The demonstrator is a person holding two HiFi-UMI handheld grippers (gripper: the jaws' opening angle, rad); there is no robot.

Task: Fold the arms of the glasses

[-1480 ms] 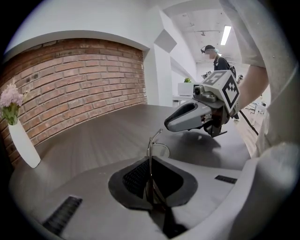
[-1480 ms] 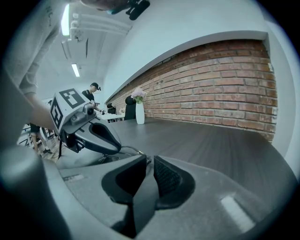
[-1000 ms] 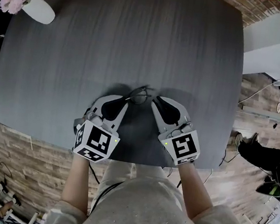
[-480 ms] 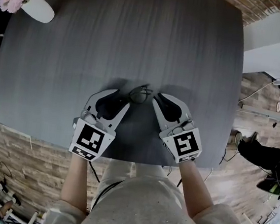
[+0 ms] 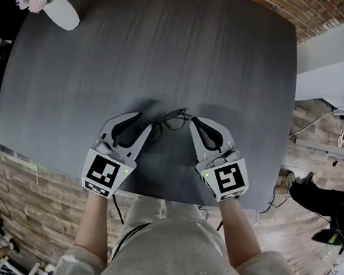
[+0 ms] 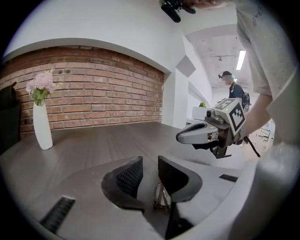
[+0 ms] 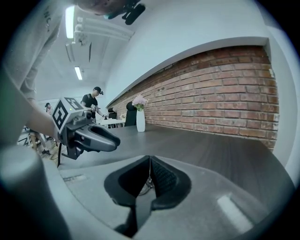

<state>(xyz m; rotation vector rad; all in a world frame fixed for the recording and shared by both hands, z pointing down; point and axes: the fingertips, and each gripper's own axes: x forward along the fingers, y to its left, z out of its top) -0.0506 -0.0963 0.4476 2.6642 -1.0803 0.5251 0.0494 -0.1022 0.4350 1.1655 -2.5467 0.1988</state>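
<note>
**A:** Since the left gripper (image 5: 147,122) backed off toward seven o'clock, what changed?

**B:** Its jaws sprang wide, then just narrowed a little. They stand apart, with one arm of the glasses (image 5: 173,120) loose between them.

**A:** And the right gripper (image 5: 194,121)?

**B:** Its jaws closed tight, pinching the glasses' three-o'clock end. The glasses are near the table's (image 5: 170,52) six o'clock.
</note>
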